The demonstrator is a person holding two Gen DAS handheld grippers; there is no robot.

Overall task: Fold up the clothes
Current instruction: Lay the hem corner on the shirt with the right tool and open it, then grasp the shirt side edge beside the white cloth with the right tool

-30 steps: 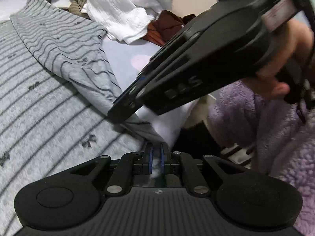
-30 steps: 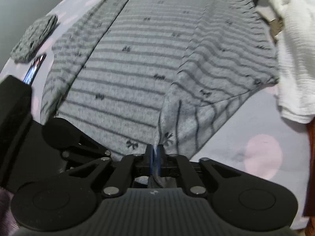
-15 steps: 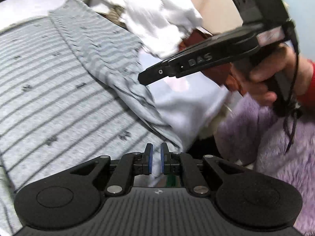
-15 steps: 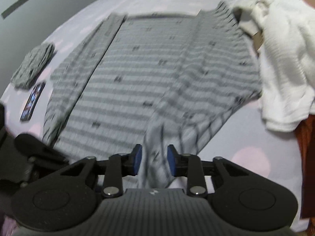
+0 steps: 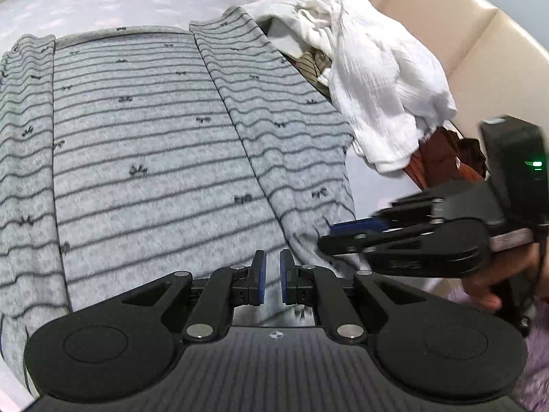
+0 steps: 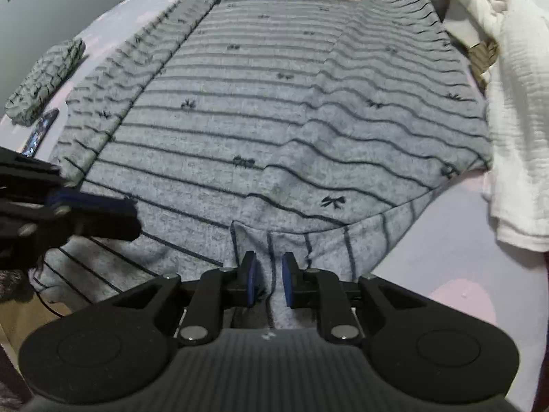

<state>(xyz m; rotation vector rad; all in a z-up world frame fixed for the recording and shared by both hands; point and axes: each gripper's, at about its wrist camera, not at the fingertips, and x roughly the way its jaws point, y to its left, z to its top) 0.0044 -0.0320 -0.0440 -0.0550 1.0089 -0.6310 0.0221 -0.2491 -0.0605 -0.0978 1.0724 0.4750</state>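
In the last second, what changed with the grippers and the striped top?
Both grippers let go. The right gripper and the left gripper, each shut on the grey striped top before, opened and drew back. The right sleeve now lies folded inward. The white garment stayed put.

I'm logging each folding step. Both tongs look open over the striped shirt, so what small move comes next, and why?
Probably lower the right tongs and close on the near hem of the grey striped shirt. Both sides already lie folded inward, and the hem fabric sits between the open right tongs. The left tongs are also open, holding nothing, over the same near edge, ready to take it alongside.
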